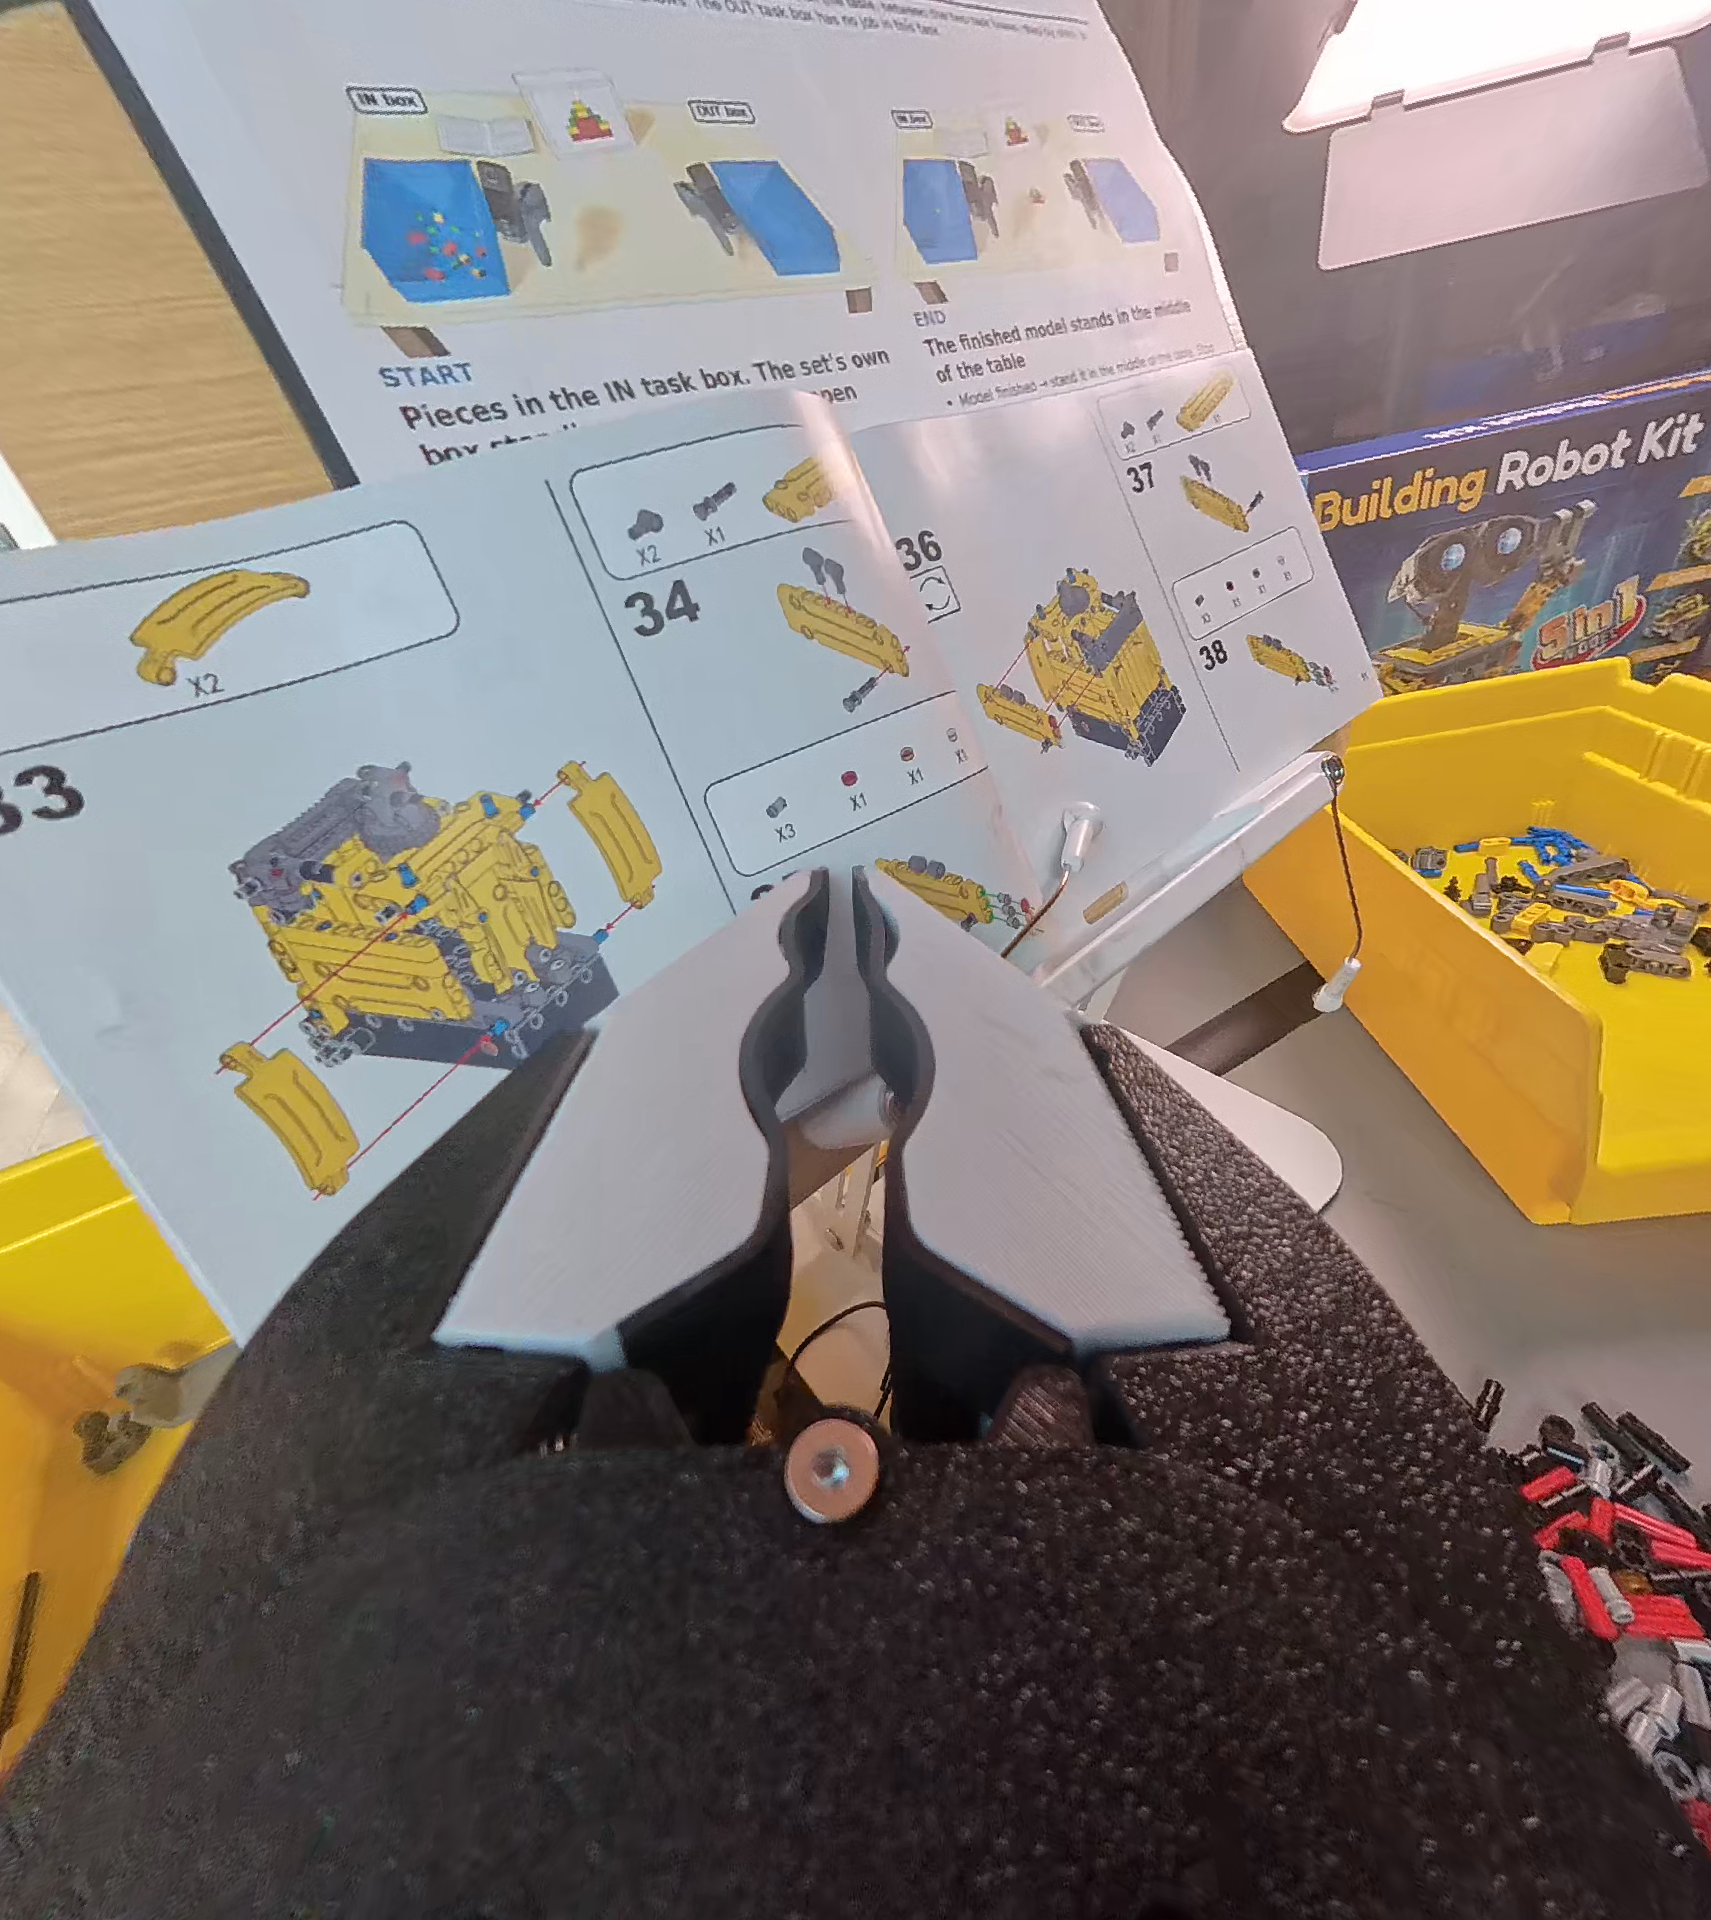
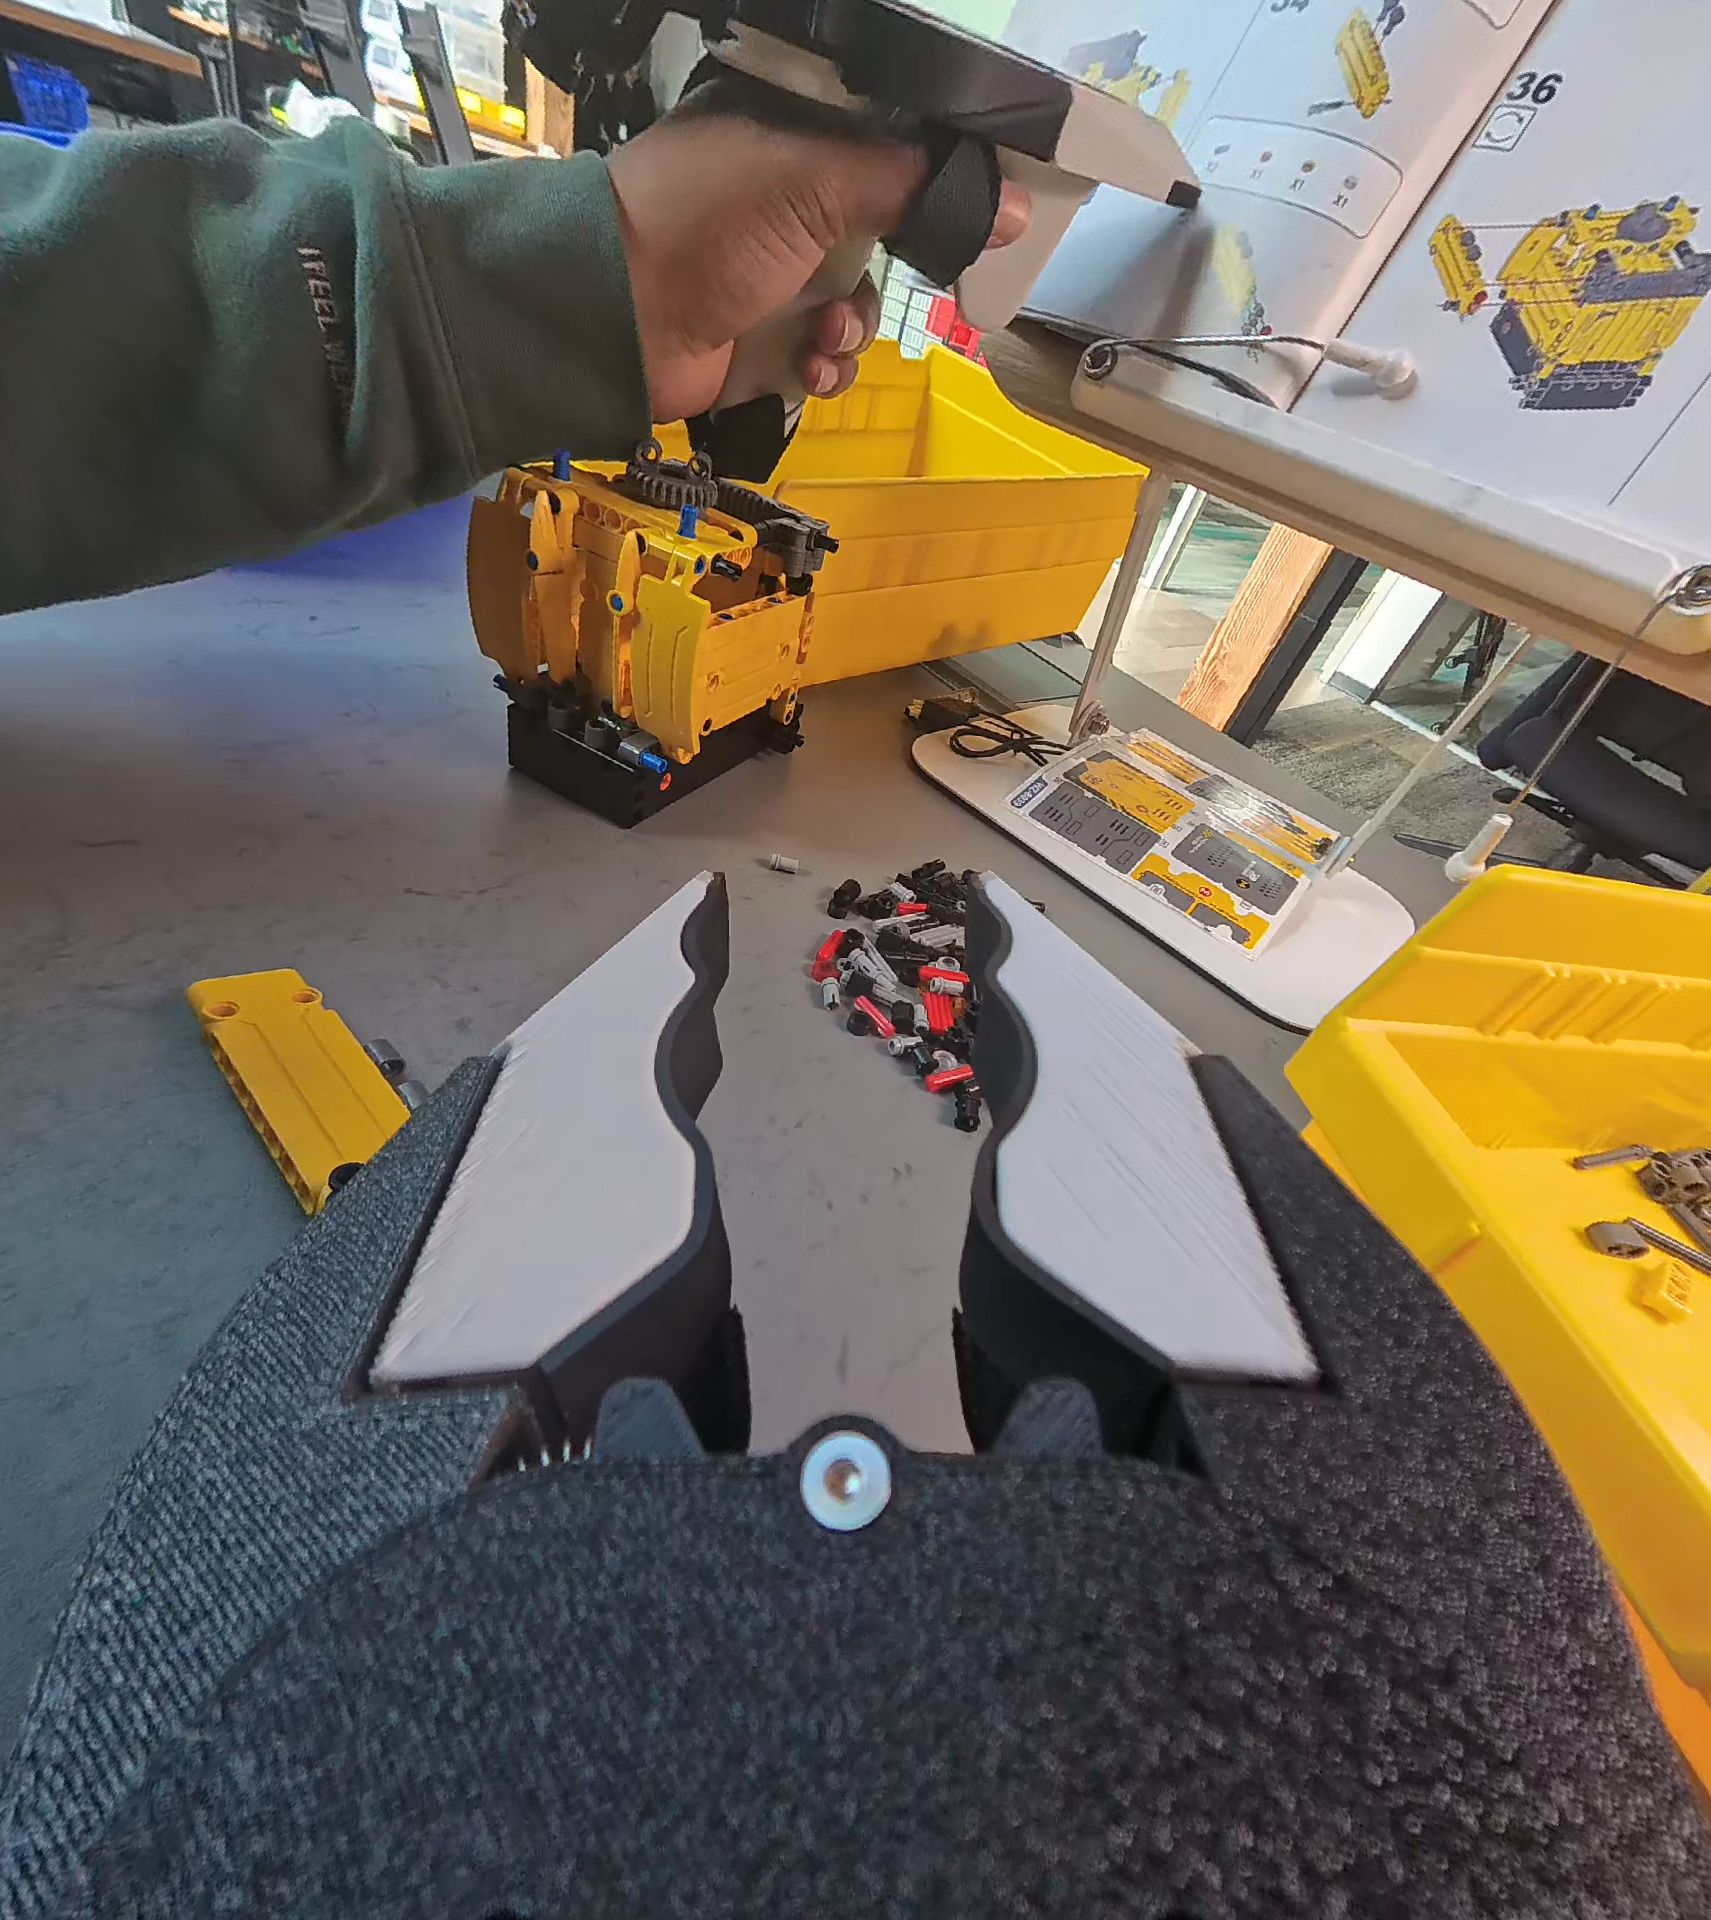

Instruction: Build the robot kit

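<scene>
My left gripper (image 1: pixel 840 883) is shut on the lower edge of a page of the open instruction booklet (image 1: pixel 311 831), which rests on a stand. The page is lifted and bowed. The right wrist view shows this gripper (image 2: pixel 1090 156) in a person's hand, tip against the booklet (image 2: pixel 1557 260). My right gripper (image 2: pixel 846 904) is open and empty, low over the grey table. A pile of small red, black and grey pins (image 2: pixel 903 987) lies just beyond its fingertips, toward the right finger. A part-built yellow brick model (image 2: pixel 643 623) on a black base stands farther back. A yellow panel piece (image 2: pixel 290 1081) lies by the left finger.
A yellow bin (image 2: pixel 1557 1039) with grey and yellow pieces is at the right, another yellow bin (image 2: pixel 955 540) stands behind the model. The booklet stand's white base (image 2: pixel 1350 935) holds a sticker sheet (image 2: pixel 1163 831). The kit box (image 1: pixel 1516 540) stands at the back. A green sleeve (image 2: pixel 207 332) spans the upper left. Left tips to right tips: about 25 cm.
</scene>
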Demonstrator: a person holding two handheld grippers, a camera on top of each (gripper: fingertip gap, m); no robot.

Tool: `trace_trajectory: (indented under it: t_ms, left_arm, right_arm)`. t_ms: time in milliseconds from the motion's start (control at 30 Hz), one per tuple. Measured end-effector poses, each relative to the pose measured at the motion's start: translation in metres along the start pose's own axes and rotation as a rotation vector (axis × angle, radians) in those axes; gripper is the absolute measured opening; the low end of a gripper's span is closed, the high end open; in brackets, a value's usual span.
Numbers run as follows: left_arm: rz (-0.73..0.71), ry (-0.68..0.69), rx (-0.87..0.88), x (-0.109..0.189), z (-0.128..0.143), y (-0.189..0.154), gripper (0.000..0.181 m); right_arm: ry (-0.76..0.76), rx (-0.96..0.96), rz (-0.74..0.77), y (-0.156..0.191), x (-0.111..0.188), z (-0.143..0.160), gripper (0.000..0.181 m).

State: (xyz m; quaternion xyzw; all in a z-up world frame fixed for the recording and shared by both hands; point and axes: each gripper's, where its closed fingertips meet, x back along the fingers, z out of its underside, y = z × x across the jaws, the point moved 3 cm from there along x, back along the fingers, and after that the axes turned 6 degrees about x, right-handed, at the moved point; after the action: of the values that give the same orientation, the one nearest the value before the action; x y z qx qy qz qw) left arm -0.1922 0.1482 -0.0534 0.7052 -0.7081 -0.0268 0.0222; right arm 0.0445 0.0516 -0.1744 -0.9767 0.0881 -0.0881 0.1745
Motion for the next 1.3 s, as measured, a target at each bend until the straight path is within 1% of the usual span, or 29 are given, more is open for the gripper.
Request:
trace_trajectory:
  t_ms: [133, 233, 433, 633, 867, 1033, 1100, 1167, 1300]
  left_arm:
    - [0.004, -0.013, -0.059, -0.004, -0.009, -0.007, 0.003]
    - [0.003, -0.005, -0.045, -0.009, -0.012, -0.006, 0.003]
    - [0.005, 0.010, -0.026, -0.013, -0.011, -0.005, 0.002]
    - [0.030, 0.034, -0.061, -0.018, -0.009, -0.015, 0.003]
    - [0.034, 0.044, -0.072, -0.021, -0.009, -0.018, 0.002]
    - [0.094, 0.068, -0.082, -0.021, -0.007, -0.025, 0.003]
    - [0.099, 0.074, -0.092, -0.018, -0.008, -0.026, 0.003]
    - [0.122, 0.064, -0.082, -0.008, -0.014, -0.031, 0.003]
    - [0.203, 0.036, -0.061, 0.030, -0.025, -0.050, 0.004]
  right_arm:
    - [0.001, 0.000, -0.003, 0.000, 0.000, 0.000, 0.045]
    - [0.002, 0.000, -0.005, 0.000, 0.000, 0.000, 0.045]
    - [0.005, 0.001, -0.010, 0.001, 0.000, 0.001, 0.044]
    - [0.010, 0.004, -0.017, 0.002, -0.001, 0.001, 0.042]
    - [0.008, -0.002, -0.020, 0.001, -0.001, 0.001, 0.042]
    - [0.008, -0.001, -0.021, 0.002, -0.001, 0.001, 0.041]
    - [0.005, -0.004, -0.020, 0.001, -0.001, 0.001, 0.041]
    - [0.004, -0.007, -0.019, 0.001, 0.000, 0.000, 0.041]
    - [0.001, -0.018, -0.018, -0.001, 0.000, 0.000, 0.041]
